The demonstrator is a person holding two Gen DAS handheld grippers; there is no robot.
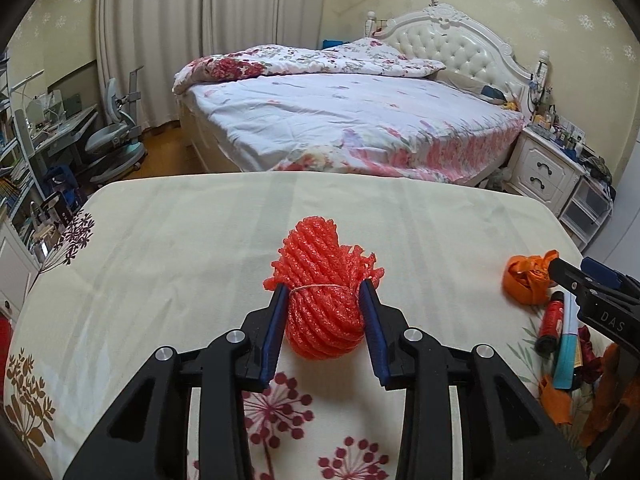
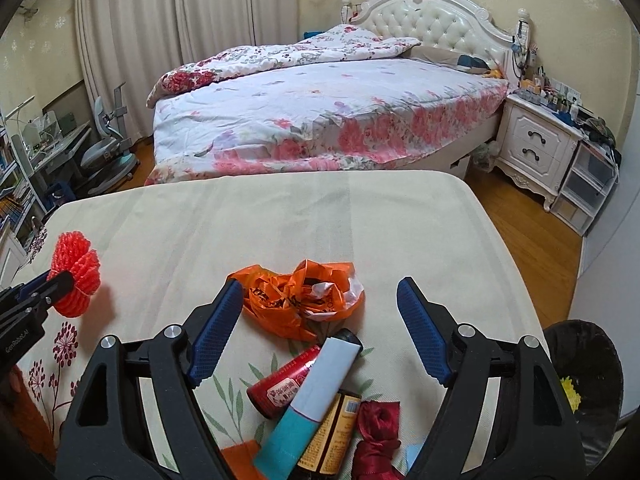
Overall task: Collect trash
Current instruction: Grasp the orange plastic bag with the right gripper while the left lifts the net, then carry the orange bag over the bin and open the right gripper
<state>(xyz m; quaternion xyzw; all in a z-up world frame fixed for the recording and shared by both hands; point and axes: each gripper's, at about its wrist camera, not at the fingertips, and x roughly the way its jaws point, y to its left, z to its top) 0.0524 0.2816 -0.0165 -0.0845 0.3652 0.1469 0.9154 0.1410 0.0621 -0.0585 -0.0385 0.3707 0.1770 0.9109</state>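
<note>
Left claw (image 1: 325, 294) is pinching the red foam net (image 1: 326, 292) at its tied waist, between the pads: light, squashy, grippy stuff, I'd say. Right claw (image 2: 320, 292) is spread over the counter (image 2: 280, 216), orange bag (image 2: 304, 300) just ahead: limp and slippery, best grabbed by a bunched fold.

Red foam net (image 1: 325, 300), rolled into a bundle and tied round the middle with a thin band, toward the table's left edge. Crumpled orange plastic bag (image 2: 304, 300) near the table's middle. Just nearer, toward the near edge: red tube (image 2: 282, 384), white-and-teal tube (image 2: 316, 396) lying across it, brown labelled bottle (image 2: 332, 436), dark red ribbon (image 2: 378, 436).
</note>
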